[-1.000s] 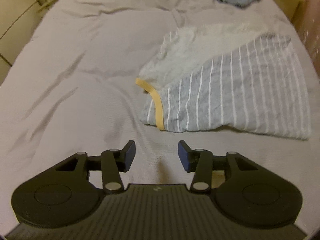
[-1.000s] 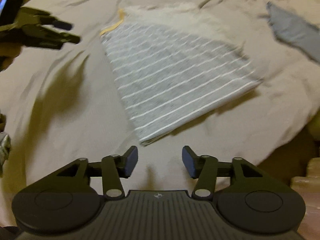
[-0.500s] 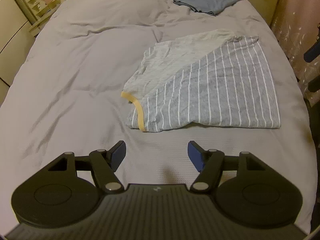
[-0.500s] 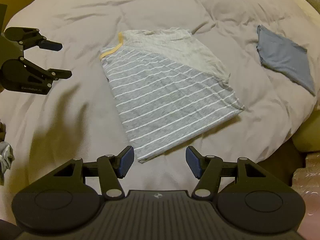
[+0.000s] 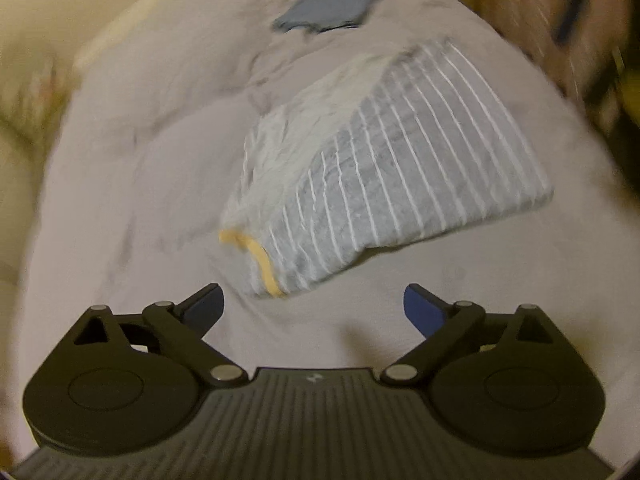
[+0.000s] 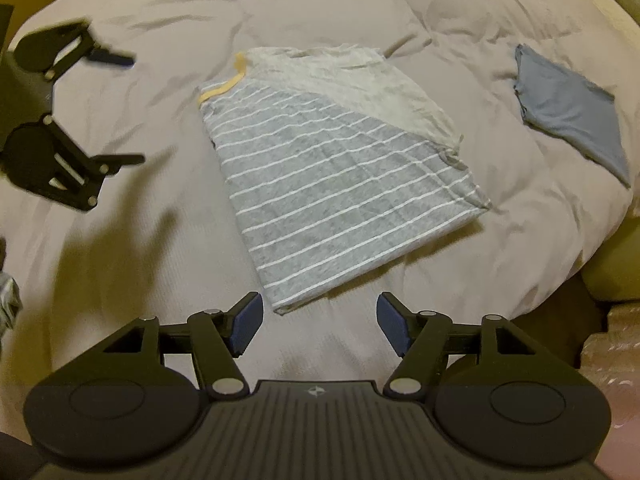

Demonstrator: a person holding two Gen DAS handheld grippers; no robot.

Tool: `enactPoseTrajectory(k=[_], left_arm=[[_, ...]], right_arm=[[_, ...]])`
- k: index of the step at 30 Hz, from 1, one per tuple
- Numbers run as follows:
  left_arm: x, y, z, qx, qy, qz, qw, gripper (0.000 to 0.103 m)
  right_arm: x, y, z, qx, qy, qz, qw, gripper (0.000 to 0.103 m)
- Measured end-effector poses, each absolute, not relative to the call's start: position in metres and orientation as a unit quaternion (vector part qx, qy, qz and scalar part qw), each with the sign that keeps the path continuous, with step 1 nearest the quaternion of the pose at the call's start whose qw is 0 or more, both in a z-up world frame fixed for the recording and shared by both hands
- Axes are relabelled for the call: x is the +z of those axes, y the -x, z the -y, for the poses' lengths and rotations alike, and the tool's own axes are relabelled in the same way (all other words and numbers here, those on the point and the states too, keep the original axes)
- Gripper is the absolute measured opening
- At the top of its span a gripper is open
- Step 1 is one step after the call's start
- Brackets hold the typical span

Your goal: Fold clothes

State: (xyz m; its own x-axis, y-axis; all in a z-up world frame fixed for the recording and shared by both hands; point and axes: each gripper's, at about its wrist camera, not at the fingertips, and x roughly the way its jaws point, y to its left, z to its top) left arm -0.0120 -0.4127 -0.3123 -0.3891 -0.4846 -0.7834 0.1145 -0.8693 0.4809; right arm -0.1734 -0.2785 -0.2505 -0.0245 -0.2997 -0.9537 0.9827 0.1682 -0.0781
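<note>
We see the striped shirt (image 6: 340,184) lying partly folded on the bed (image 6: 120,260), long axis running away from us. Its near corner sits just ahead of the right claw (image 6: 319,328); the left claw (image 5: 314,312) faces the yellow collar (image 5: 264,264). Both claws are spread, holding nothing.

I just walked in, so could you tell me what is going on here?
A person is folding clothes on a bed with two handheld grippers. The striped shirt lies partly folded. The left gripper and the right gripper are open and touch nothing. A blue garment lies apart, already folded.
</note>
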Motion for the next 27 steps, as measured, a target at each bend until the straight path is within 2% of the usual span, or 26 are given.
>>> enactPoseTrajectory(k=[5,10,16,20,24,26,27], left_arm=[[-0.349,0.013,0.413,-0.799,-0.515,0.291,0.113,0.096],[-0.389,0.018,0.427,-0.794,-0.495,0.341,0.09,0.082],[-0.425,0.018,0.441,-0.791,-0.438,0.424,0.052,0.082],[-0.44,0.022,0.457,-0.778,-0.409,0.476,0.033,0.081],[-0.45,0.028,0.478,-0.765,-0.411,0.493,0.054,0.067],[-0.455,0.031,0.482,-0.762,-0.414,0.495,0.059,0.064],[-0.457,0.032,0.482,-0.759,-0.413,0.5,0.056,0.058]], right_arm=[[-0.259,0.148,0.266,-0.532,-0.271,-0.511,0.618,0.069],[-0.284,0.127,0.263,-0.521,-0.232,-0.523,0.634,0.067],[-0.323,0.104,0.271,-0.503,-0.211,-0.536,0.645,0.065],[-0.34,0.089,0.278,-0.512,-0.178,-0.541,0.643,0.068],[-0.358,0.075,0.286,-0.532,-0.145,-0.54,0.636,0.069],[-0.369,0.069,0.288,-0.544,-0.122,-0.547,0.625,0.069],[-0.374,0.067,0.288,-0.549,-0.11,-0.55,0.619,0.069]])
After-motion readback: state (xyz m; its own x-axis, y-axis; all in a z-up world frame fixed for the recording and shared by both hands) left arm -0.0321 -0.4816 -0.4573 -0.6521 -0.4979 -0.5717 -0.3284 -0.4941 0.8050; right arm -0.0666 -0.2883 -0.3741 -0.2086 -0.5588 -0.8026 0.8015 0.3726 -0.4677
